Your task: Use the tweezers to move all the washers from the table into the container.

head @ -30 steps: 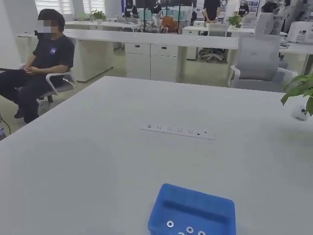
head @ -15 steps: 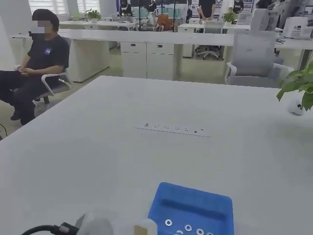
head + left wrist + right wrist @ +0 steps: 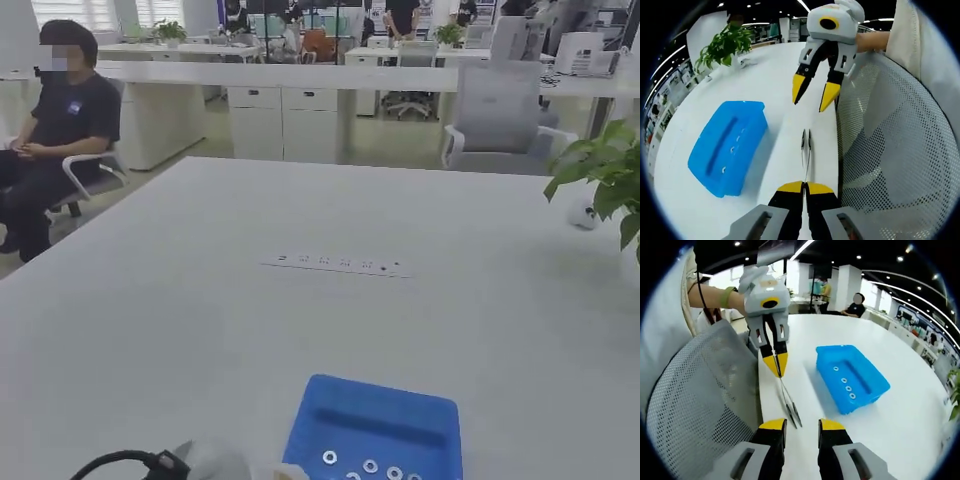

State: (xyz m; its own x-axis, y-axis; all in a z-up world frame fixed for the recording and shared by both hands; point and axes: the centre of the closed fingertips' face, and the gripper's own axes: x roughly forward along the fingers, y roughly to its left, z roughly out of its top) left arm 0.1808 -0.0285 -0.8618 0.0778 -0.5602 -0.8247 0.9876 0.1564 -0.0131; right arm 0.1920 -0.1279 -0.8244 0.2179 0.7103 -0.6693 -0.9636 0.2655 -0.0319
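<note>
1. Head view: the blue container [image 3: 372, 425] sits on the near part of the tabletop [image 3: 200, 300]. Several washers [image 3: 370, 466] lie on its floor toward its near side. Past it the tabletop runs wide and bare to a power strip [image 3: 335, 263]. A plant [image 3: 600, 170] leans in over the far right edge.
2. Left gripper view: the left claw [image 3: 804, 187] is clenched on the tweezers [image 3: 806, 150], which point straight ahead over the strip of tabletop along its edge. The container lies to one side of the tweezers, well apart, and a mesh chair back [image 3: 890, 140] stands close on the other side. The right claw [image 3: 812, 100] hangs beyond the tweezers' points, released and empty.
3. Right gripper view: four washers [image 3: 845, 384] lie in a row inside the container, which stands well in from the tabletop's edge. The tweezers slant from the left claw toward the gap between the right claw's spread jaws, without touching them.
</note>
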